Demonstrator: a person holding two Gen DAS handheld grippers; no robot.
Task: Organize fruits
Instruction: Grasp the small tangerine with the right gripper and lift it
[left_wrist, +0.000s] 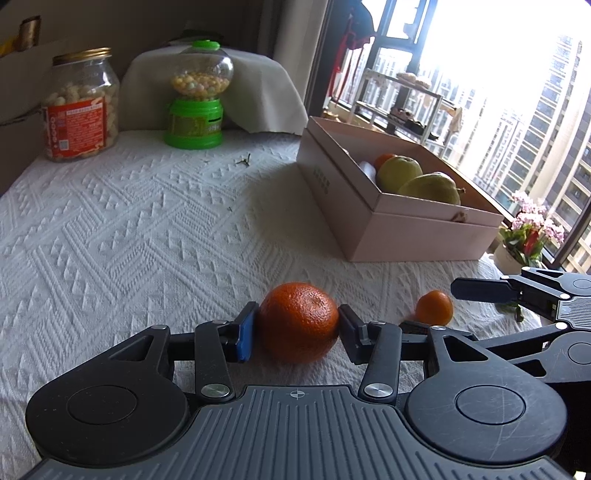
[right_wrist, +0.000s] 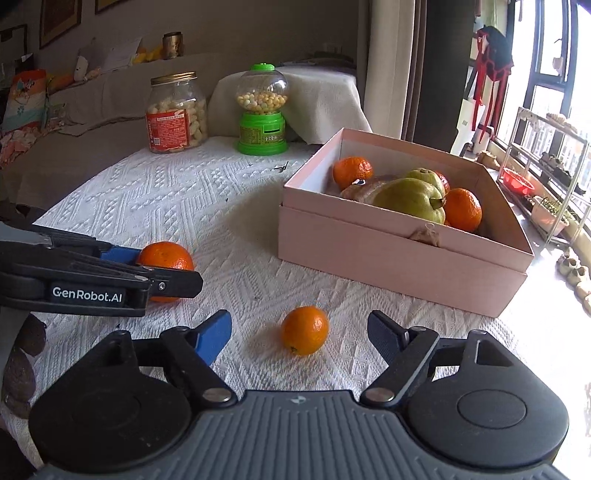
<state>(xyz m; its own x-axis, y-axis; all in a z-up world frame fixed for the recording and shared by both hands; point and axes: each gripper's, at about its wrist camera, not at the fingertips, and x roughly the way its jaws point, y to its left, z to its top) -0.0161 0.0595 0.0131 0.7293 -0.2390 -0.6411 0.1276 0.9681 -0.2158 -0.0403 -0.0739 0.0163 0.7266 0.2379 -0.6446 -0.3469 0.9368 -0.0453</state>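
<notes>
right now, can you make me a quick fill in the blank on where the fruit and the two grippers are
1. The left gripper has its jaws closed on the large ____.
2. The right gripper is ____, with the small orange lying between its jaws, untouched.
3. The green pears lie inside the pink ____.
4. The glass jar stands beside the ____ candy dispenser.

Missing words: orange; open; box; green
</notes>
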